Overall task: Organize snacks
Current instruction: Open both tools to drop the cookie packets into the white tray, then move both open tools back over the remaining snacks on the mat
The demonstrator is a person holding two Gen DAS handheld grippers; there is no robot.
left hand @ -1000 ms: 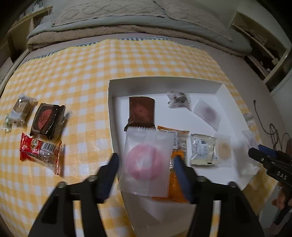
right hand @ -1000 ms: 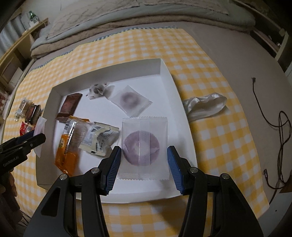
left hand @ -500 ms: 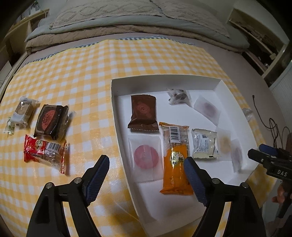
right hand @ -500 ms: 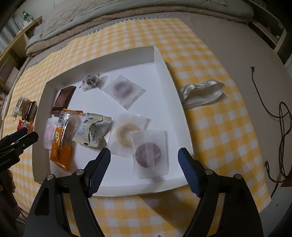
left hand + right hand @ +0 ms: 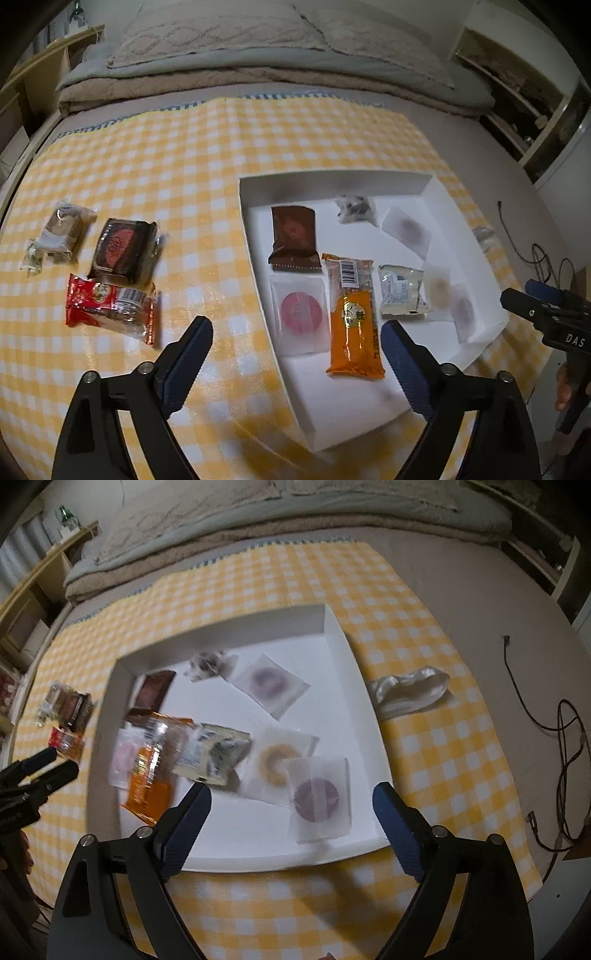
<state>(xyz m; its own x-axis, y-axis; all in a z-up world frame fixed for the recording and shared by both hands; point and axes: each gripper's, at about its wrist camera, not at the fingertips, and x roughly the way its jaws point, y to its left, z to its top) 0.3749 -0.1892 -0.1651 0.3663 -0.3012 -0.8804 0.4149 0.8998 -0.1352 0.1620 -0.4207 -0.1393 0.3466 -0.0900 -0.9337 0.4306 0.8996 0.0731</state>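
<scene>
Only legible writing: "DAS" on right gripper (image 5: pixel 543 295) body; both jaws opening, empty; left gripper (image 5: pixel 295 343) above white box (image 5: pixel 332 188).

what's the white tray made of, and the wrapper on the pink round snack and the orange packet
White tray: likely matte paperboard, with thin folded walls and creased corners. Pink snack wrapper: frosted translucent plastic film, since the pink disc shows through hazily. Orange packet: glossy printed plastic film, partly clear near the barcode; foil lining cannot be told.
</scene>
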